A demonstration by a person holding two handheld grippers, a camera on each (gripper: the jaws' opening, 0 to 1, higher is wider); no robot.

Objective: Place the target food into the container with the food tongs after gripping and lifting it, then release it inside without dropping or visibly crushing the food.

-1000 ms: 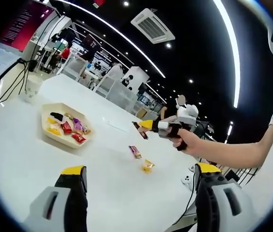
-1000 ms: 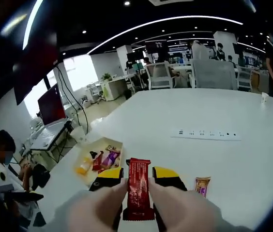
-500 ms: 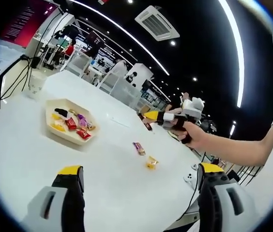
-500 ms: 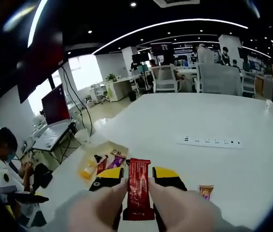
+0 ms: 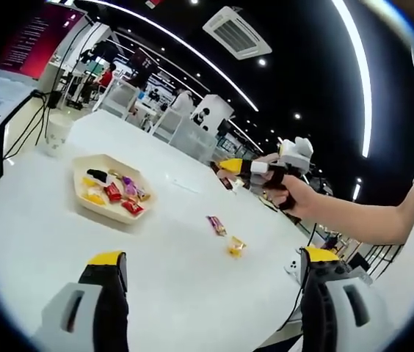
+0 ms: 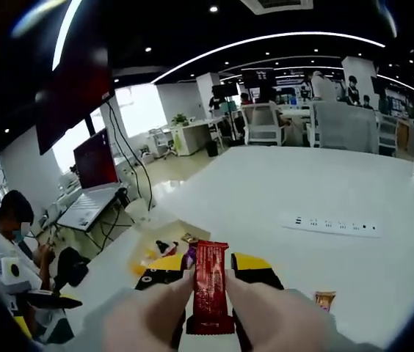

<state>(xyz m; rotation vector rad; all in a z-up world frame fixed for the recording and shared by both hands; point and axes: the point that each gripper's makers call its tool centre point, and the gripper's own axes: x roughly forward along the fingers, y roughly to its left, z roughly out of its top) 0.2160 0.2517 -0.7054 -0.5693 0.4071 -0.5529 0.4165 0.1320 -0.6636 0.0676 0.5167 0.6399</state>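
A red wrapped snack bar [image 6: 209, 286] stands upright between the yellow-tipped jaws of my right gripper [image 6: 208, 265], which is shut on it high above the white table. A cream hexagonal tray [image 5: 88, 204] holding several wrapped candies lies on the table; in the right gripper view the tray [image 6: 140, 250] sits just beyond the jaws, partly hidden by them. The left gripper view shows the right gripper [image 5: 233, 168] held by a hand, above and right of the tray. My left gripper [image 5: 211, 258] is open over bare table with nothing between its jaws.
Two loose candies, a purple one [image 5: 216, 224] and a yellow one [image 5: 235, 247], lie on the table [image 5: 38, 242] right of the tray. A white power strip [image 6: 331, 224] lies further off. A paper cup [image 5: 55, 133] stands near the far edge. Office desks and people fill the background.
The right gripper has carried the red bar closer to the tray. The left gripper stays open.
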